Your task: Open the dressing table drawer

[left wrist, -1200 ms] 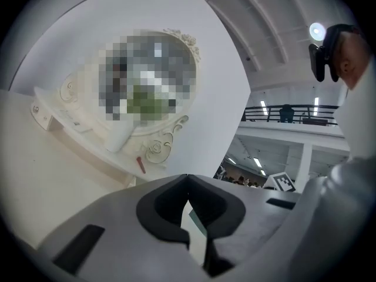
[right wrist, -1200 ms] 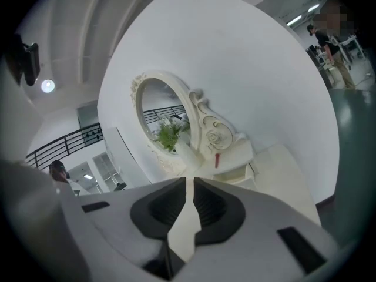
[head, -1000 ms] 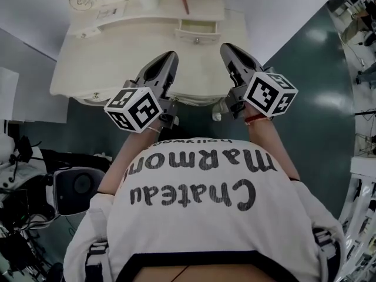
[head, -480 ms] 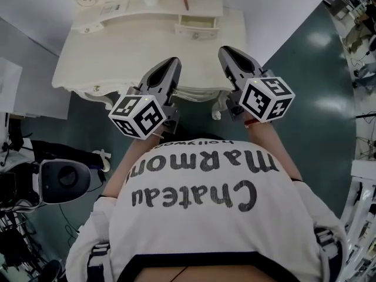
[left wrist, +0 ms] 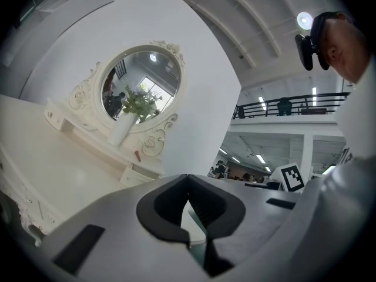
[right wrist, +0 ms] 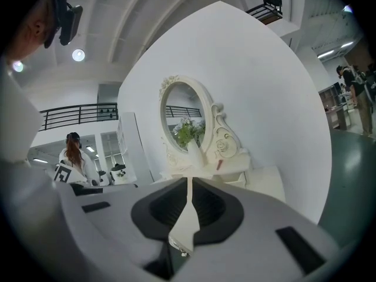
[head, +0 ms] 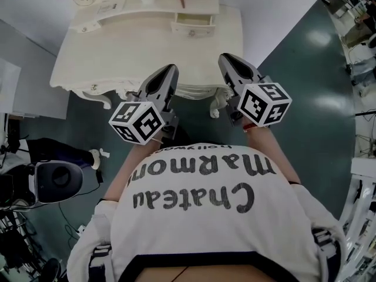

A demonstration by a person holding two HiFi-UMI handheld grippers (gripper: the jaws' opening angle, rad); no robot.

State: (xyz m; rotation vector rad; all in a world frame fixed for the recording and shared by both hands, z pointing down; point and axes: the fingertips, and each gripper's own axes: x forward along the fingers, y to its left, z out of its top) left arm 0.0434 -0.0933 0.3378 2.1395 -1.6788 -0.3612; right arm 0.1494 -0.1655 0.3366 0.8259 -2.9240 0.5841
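Observation:
The white dressing table point(head: 117, 51) stands against the wall at the top of the head view. Its small knobbed drawer point(head: 192, 22) sits in the raised shelf at the back right, and also shows as the drawer point(left wrist: 136, 174) under the oval mirror point(left wrist: 138, 93). My left gripper point(head: 171, 68) hovers over the table's front edge, shut with nothing in it; its tips meet in the left gripper view point(left wrist: 188, 178). My right gripper point(head: 225, 57) is level beside it over the table's right front corner, also shut and empty point(right wrist: 190, 181). Both are well short of the drawer.
A vase with green stems point(left wrist: 120, 128) stands before the mirror. The table's curved leg point(head: 215, 107) is below the right gripper. A dark round device point(head: 53, 181) and cables sit on the green floor at left. A grey panel point(head: 23, 81) flanks the table's left.
Both grippers have drifted a little down the picture toward my body, staying shut. The table and its drawer have slid slightly toward the top of the head view.

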